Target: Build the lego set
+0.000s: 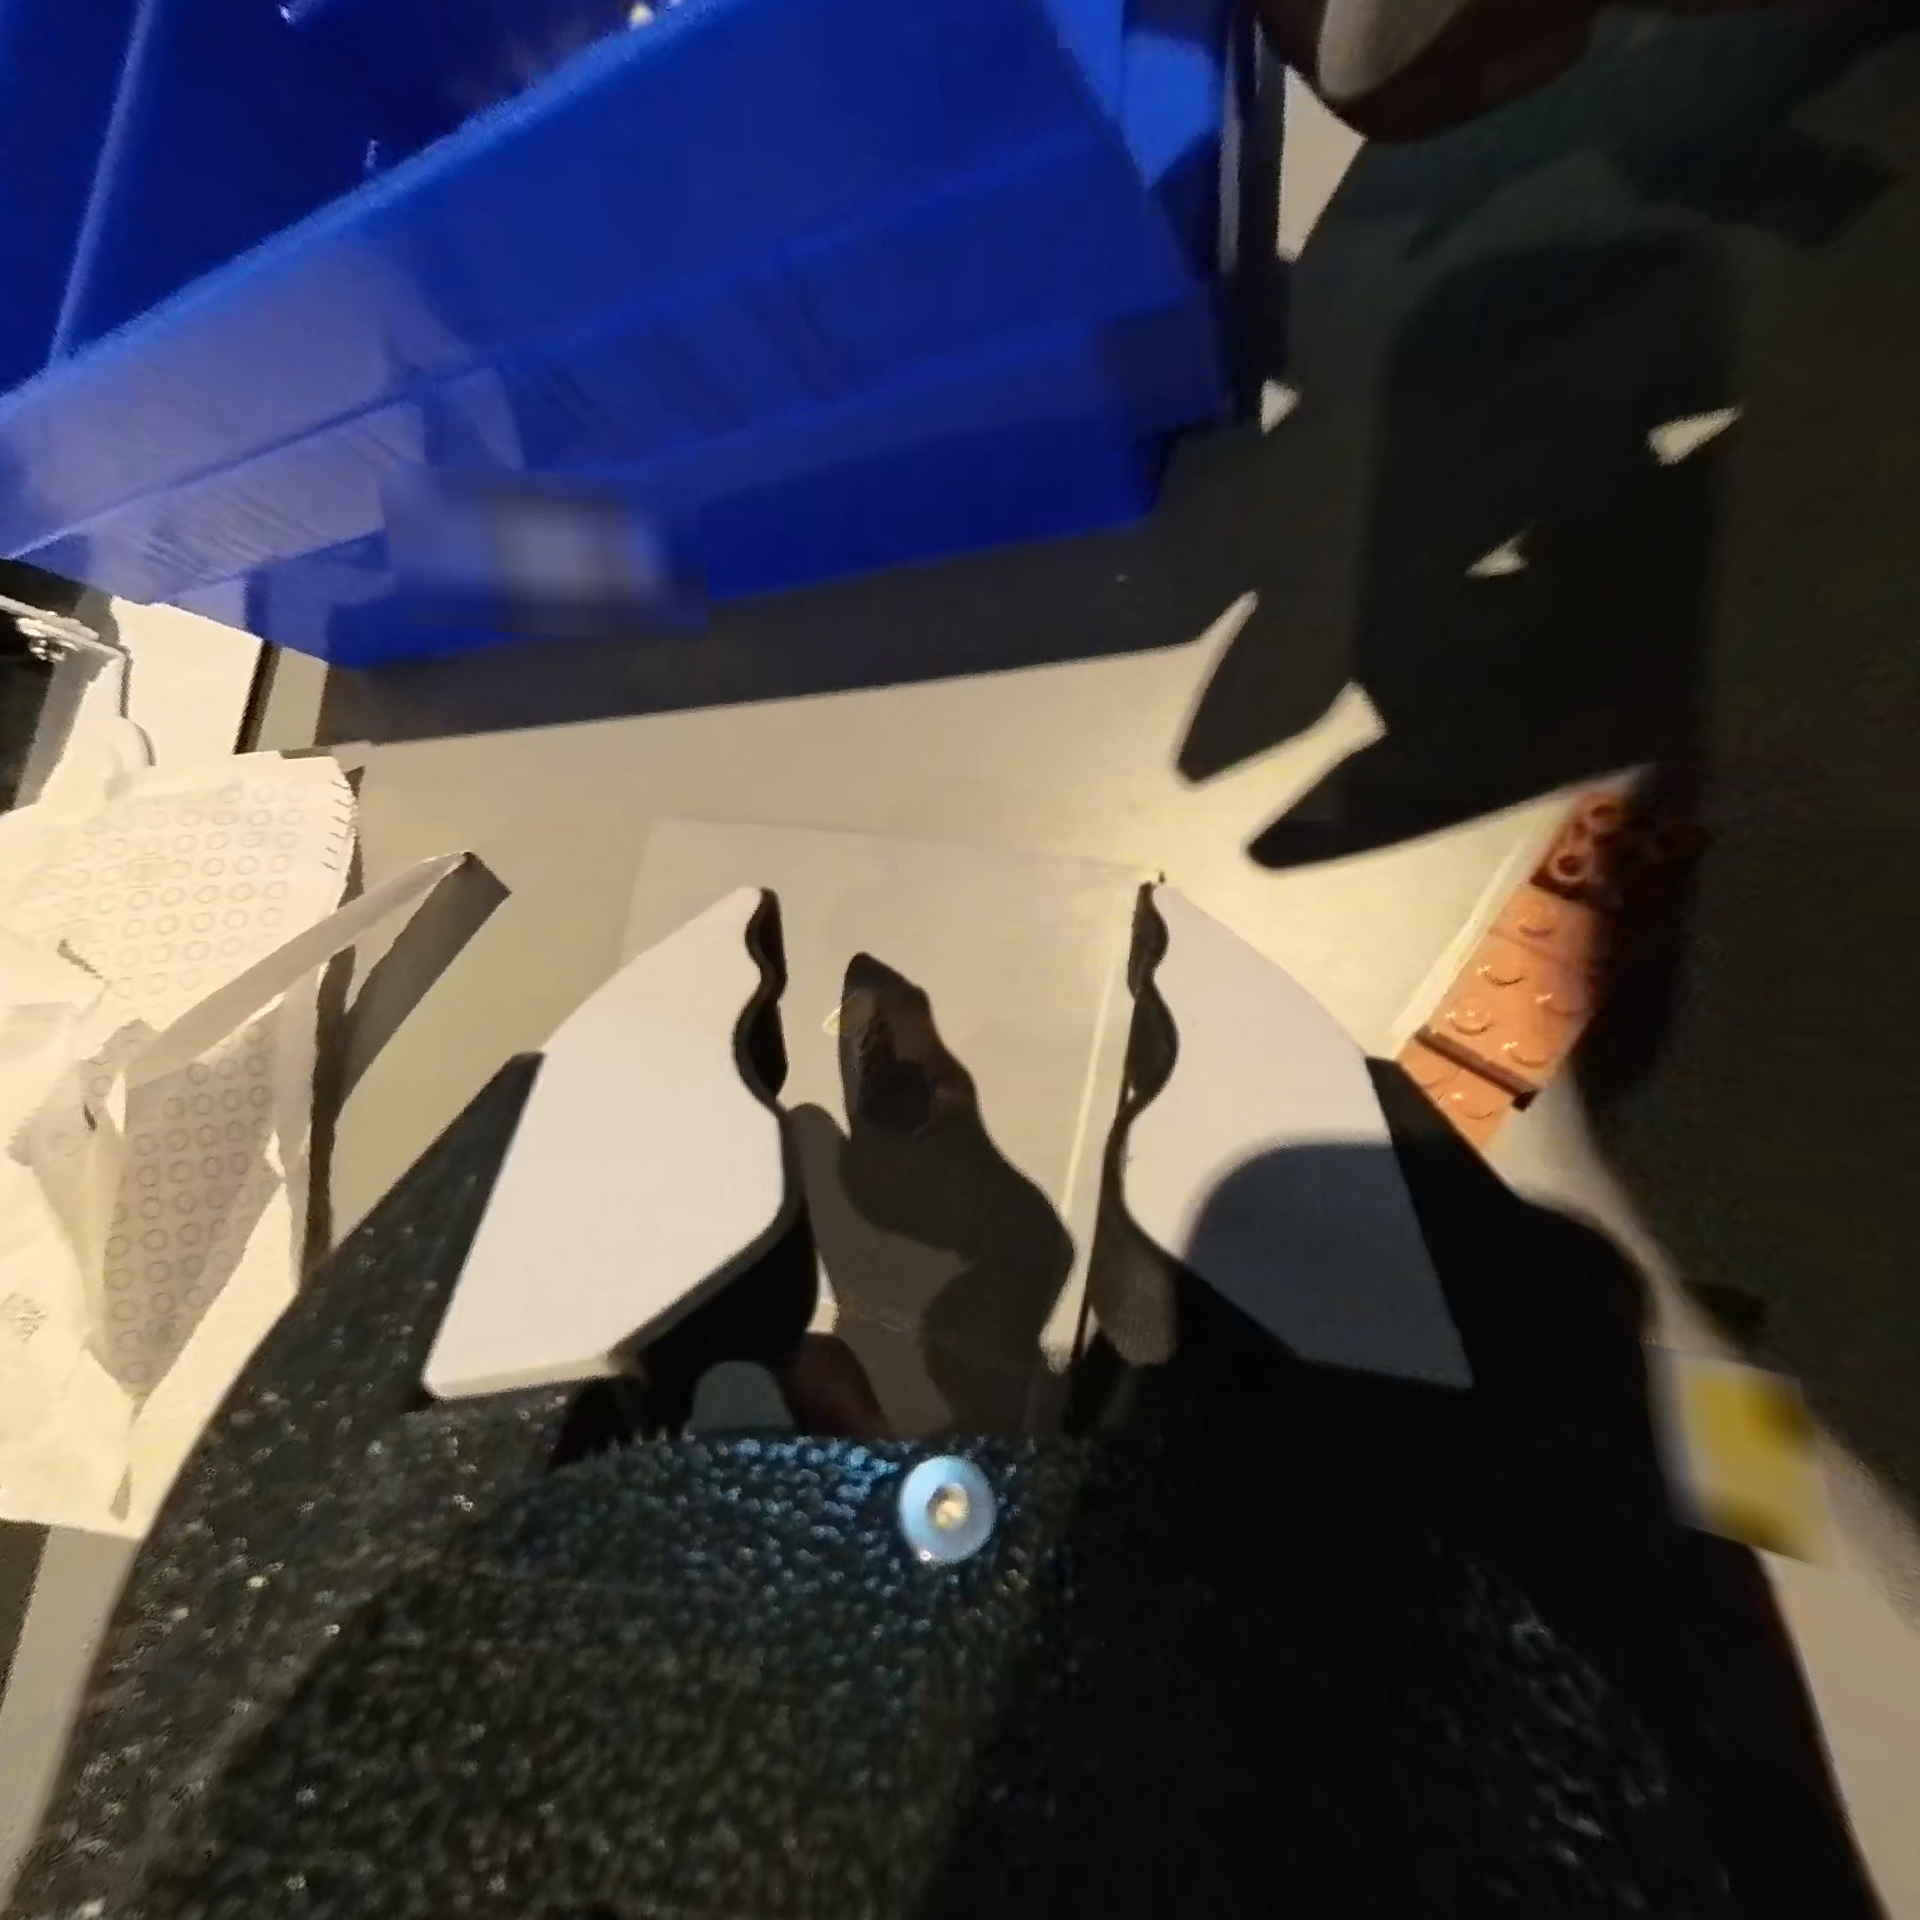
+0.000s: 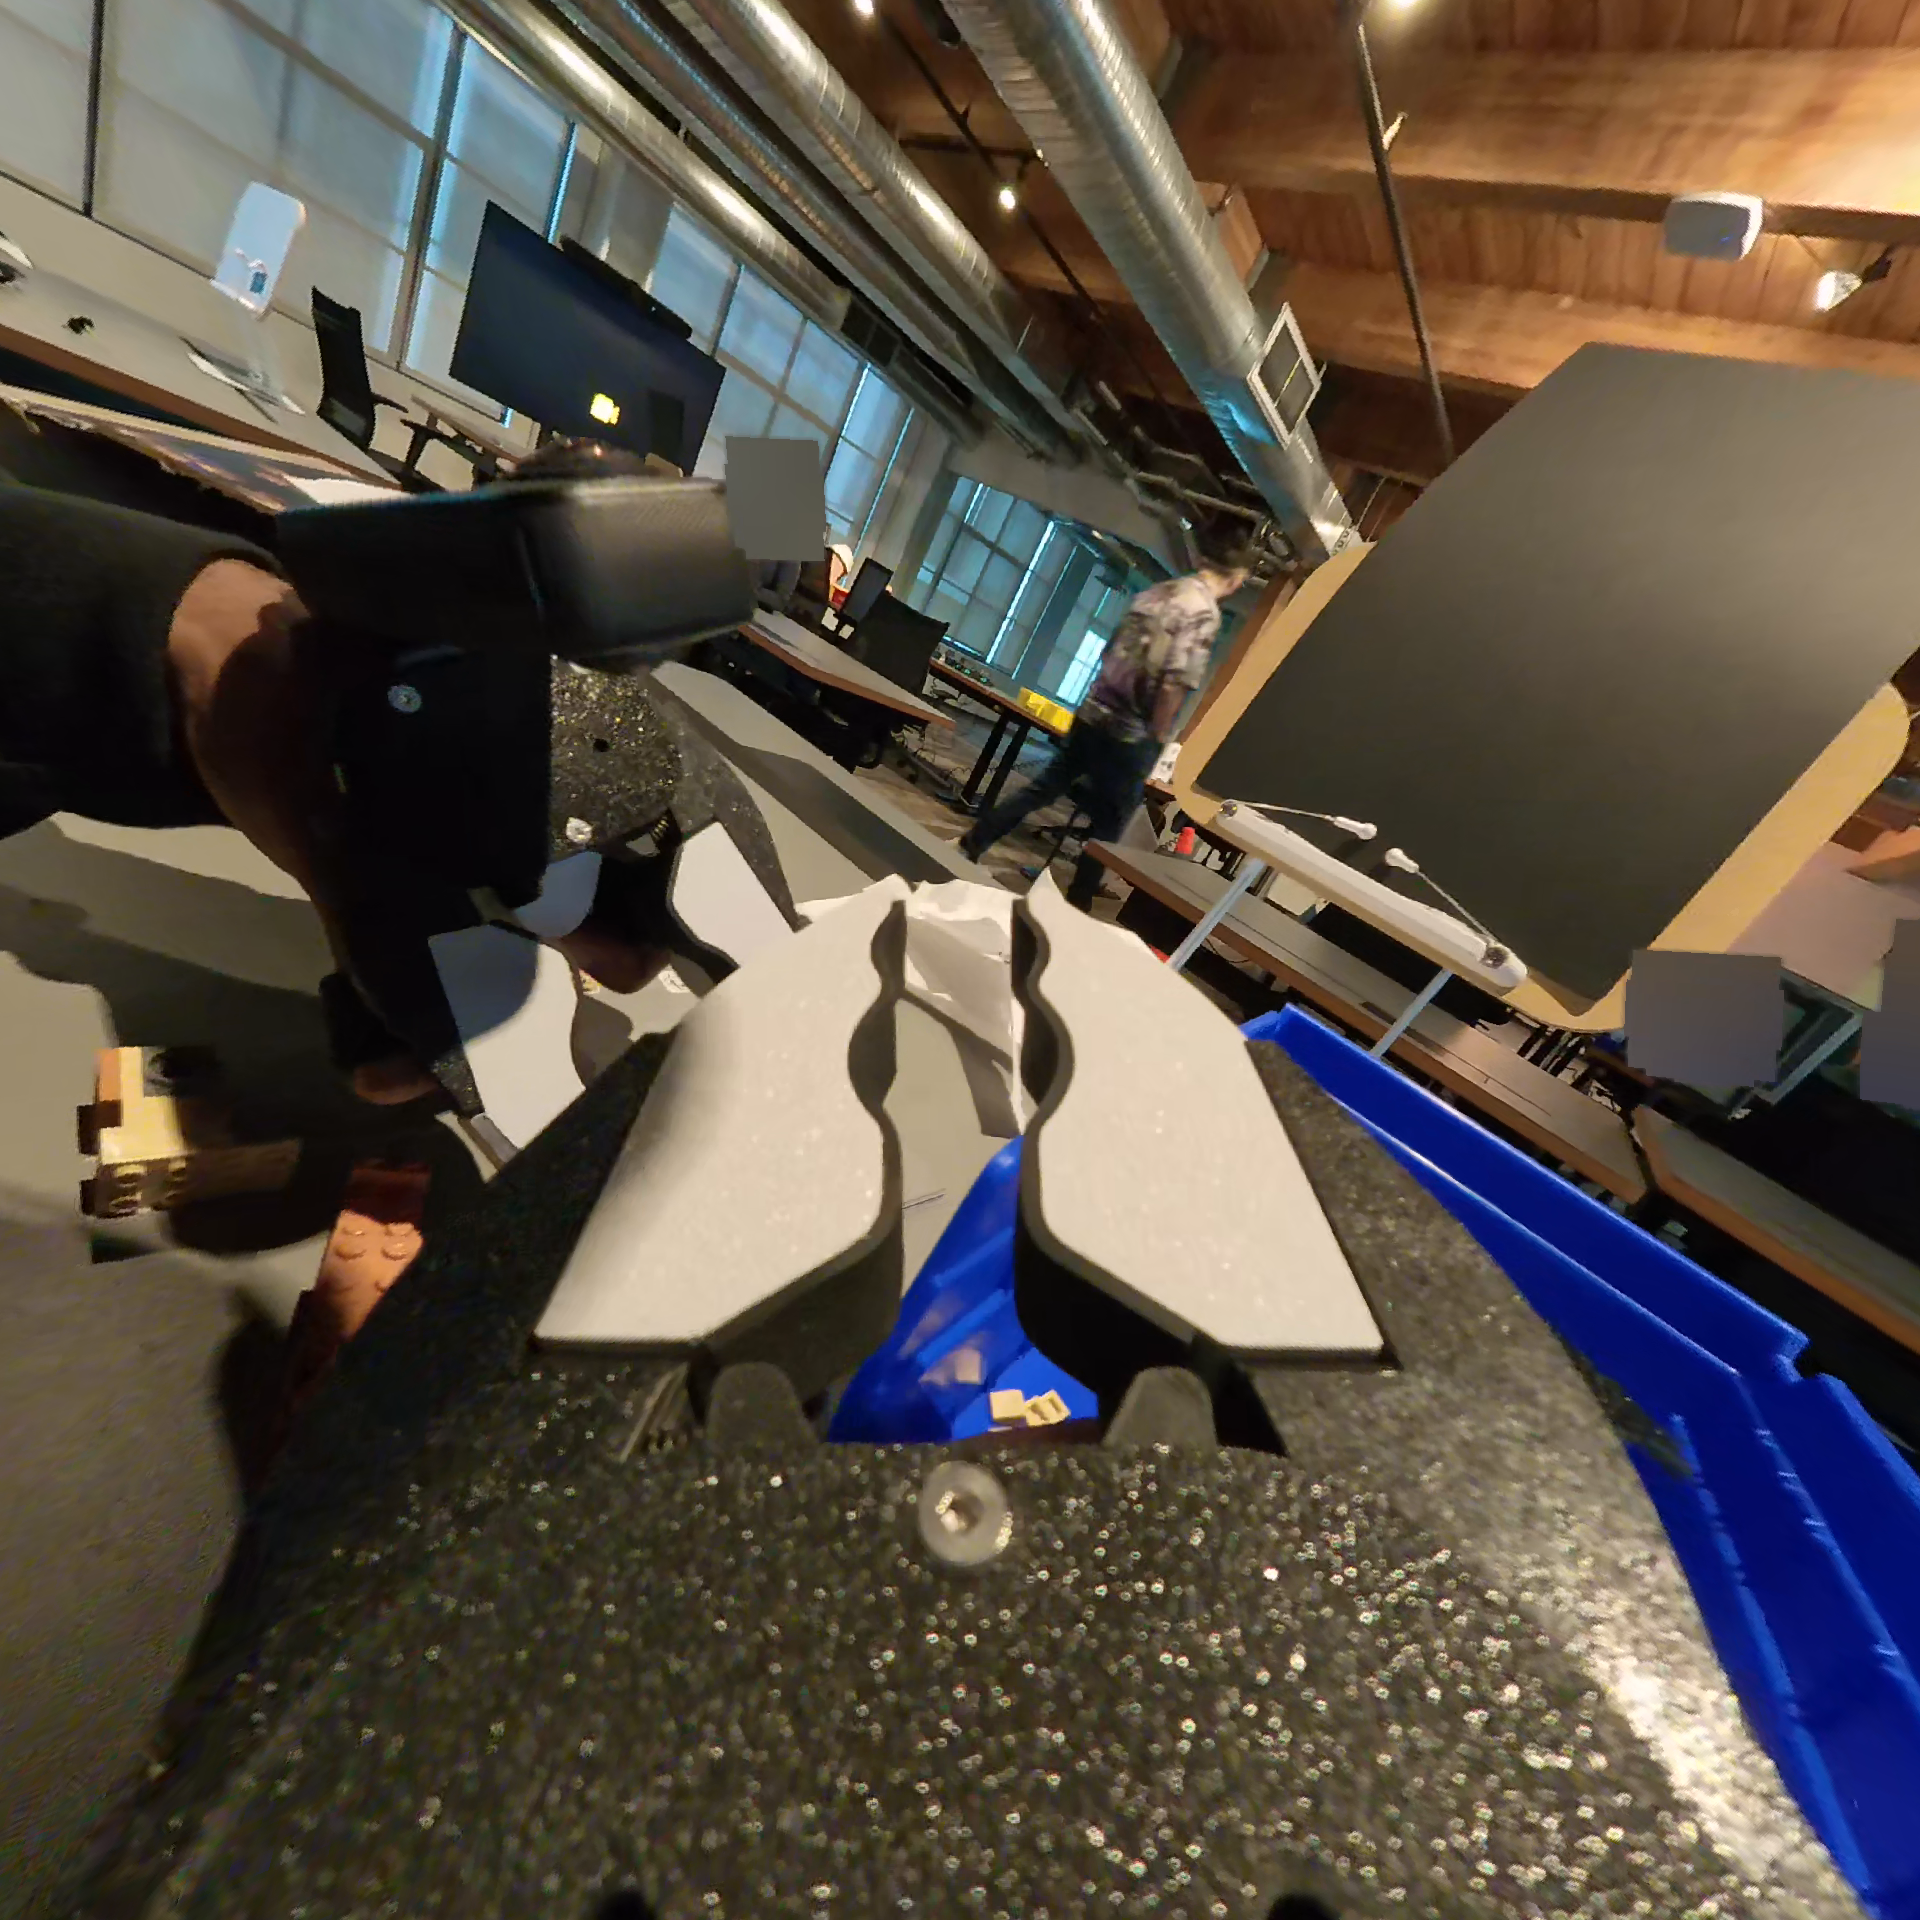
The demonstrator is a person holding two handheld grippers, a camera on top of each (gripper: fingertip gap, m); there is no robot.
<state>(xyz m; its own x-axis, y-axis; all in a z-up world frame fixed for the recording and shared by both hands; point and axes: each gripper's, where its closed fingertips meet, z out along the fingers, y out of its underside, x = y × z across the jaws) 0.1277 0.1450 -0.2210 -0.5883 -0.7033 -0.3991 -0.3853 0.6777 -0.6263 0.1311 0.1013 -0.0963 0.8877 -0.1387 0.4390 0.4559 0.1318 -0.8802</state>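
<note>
My left gripper (image 1: 956, 904) is open and empty, low over the grey table (image 1: 499, 810), with only shadow between its fingers. Brown lego bricks (image 1: 1507, 977) lie to its right, partly hidden by the dark bulk of my right gripper. My right gripper (image 2: 958, 909) is open and empty, held above the blue bin (image 2: 1558, 1299). Small tan pieces (image 2: 1023, 1408) lie in that bin below the jaws. A brown plate (image 2: 364, 1247) and a tan and brown brick block (image 2: 135, 1143) sit on the table at the left, under the hand (image 2: 260, 727) holding the left gripper.
The blue bin (image 1: 623, 312) fills the space beyond my left gripper. Torn white paper packaging (image 1: 156, 987) lies at the left. A tilted black board (image 2: 1558, 623) stands at the right. A person (image 2: 1143, 707) walks among desks far behind. The tips of one gripper are about 12 cm away from the tips of the other.
</note>
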